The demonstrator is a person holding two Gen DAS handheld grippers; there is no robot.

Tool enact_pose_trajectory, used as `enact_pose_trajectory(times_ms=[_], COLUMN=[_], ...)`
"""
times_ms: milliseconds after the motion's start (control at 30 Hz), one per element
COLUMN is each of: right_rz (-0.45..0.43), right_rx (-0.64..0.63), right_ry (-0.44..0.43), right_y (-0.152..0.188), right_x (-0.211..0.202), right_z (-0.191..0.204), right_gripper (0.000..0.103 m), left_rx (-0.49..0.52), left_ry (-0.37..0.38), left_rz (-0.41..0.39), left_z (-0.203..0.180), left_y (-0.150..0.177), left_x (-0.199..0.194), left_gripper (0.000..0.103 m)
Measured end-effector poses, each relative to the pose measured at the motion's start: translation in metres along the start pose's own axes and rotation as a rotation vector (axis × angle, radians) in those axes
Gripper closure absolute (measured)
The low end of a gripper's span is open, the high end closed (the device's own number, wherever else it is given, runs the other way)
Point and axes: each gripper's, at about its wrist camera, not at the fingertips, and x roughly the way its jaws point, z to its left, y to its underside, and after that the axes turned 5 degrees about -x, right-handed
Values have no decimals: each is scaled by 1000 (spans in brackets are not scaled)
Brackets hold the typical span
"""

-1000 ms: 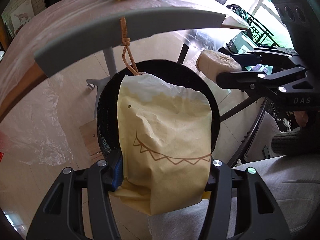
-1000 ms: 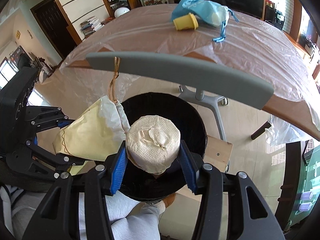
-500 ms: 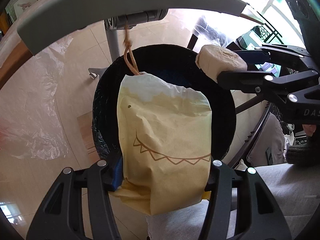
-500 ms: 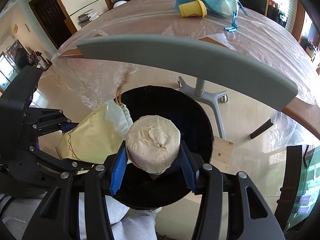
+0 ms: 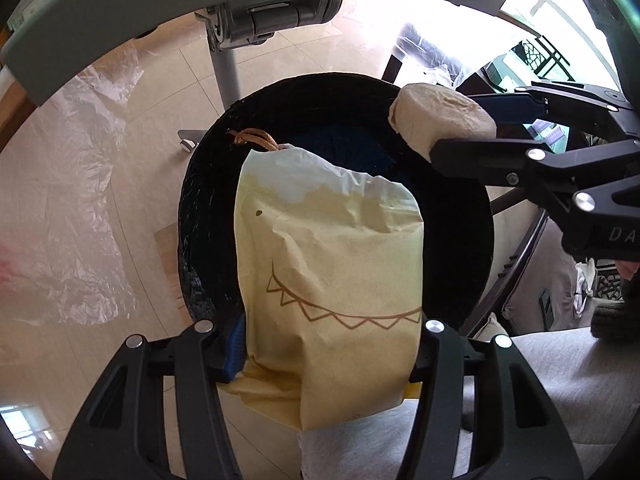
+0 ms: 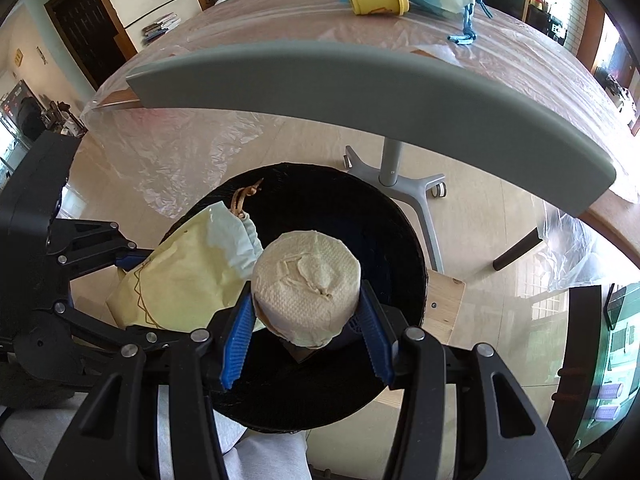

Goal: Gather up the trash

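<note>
Left hand-held gripper (image 5: 328, 356) clamping yellow bag (image 5: 332, 280), right hand-held gripper (image 6: 306, 332) clamping tissue roll (image 6: 308, 280), black bin (image 6: 360, 220) on tiled floor (image 6: 320, 148)

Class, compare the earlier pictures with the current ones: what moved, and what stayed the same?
Both grippers came lower over the black bin; the yellow bag's cord now dips inside its rim. Unchanged: the left gripper clamps the bag, the right gripper clamps the paper roll; nothing released.

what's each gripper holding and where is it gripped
The left gripper clamps the yellow bag across its lower part. The right gripper pinches the tissue roll by its curved sides, over the black bin.
</note>
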Motion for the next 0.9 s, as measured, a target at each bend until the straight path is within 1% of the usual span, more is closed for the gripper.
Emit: enact_pose_trajectory(times_ms=[400, 800, 900], right_rz=[14, 21, 25], right_rx=[1, 23, 30], right_ry=[36, 38, 39], right_y=[-4, -5, -7], right_x=[12, 14, 15], right_z=[-3, -7, -8], right_gripper=[54, 54, 54], left_rx=[53, 78, 82], left_ry=[-23, -33, -22], left_rz=[12, 15, 17], left_z=[-1, -1, -1], left_y=[-16, -28, -29], left_x=[7, 10, 10], left_gripper=[47, 47, 45])
